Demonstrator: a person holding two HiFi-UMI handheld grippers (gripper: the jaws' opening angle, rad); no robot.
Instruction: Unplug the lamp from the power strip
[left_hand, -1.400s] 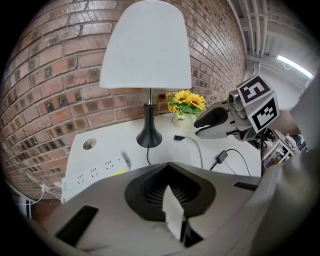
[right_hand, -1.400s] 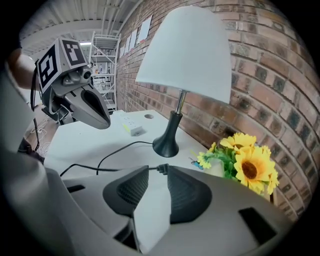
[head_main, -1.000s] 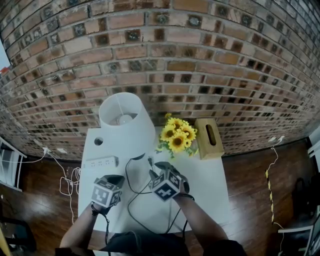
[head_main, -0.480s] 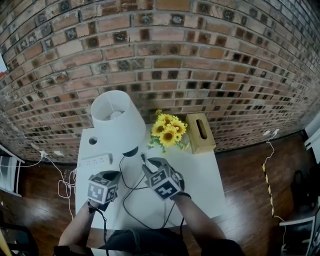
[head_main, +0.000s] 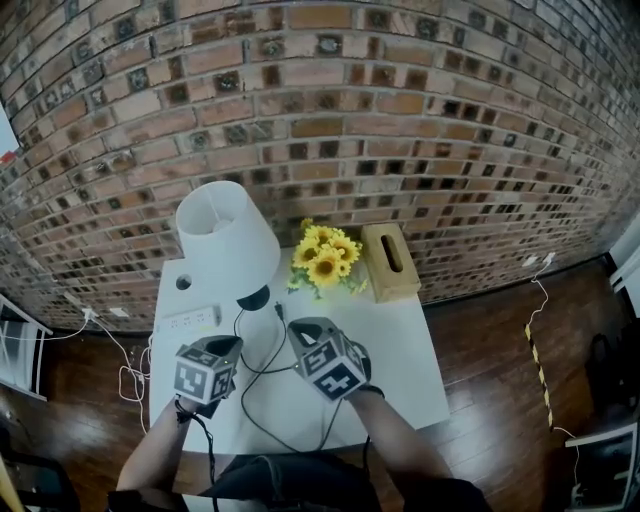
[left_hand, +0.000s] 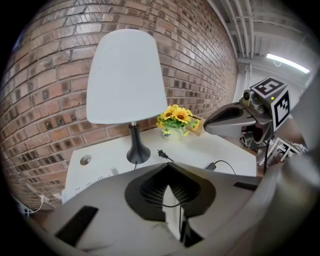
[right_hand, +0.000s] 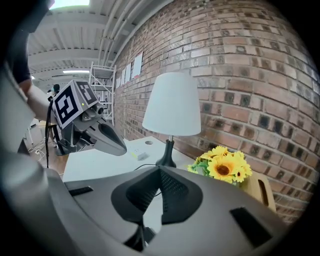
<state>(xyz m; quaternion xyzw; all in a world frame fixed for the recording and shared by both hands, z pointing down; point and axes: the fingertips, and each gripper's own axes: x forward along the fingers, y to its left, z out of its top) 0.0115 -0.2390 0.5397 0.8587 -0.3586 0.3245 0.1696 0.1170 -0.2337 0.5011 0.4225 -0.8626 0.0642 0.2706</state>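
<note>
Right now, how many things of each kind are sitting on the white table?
Lamp: 1
Power strip: 1
Sunflower bunch: 1
Wooden tissue box: 1
Total: 4

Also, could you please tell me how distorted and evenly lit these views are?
Head view: fisheye bows the brick wall into arcs; light even. Left gripper view: dark round vignette, lamp sharp. Right gripper view: same vignette, ceiling light glares top left.
</note>
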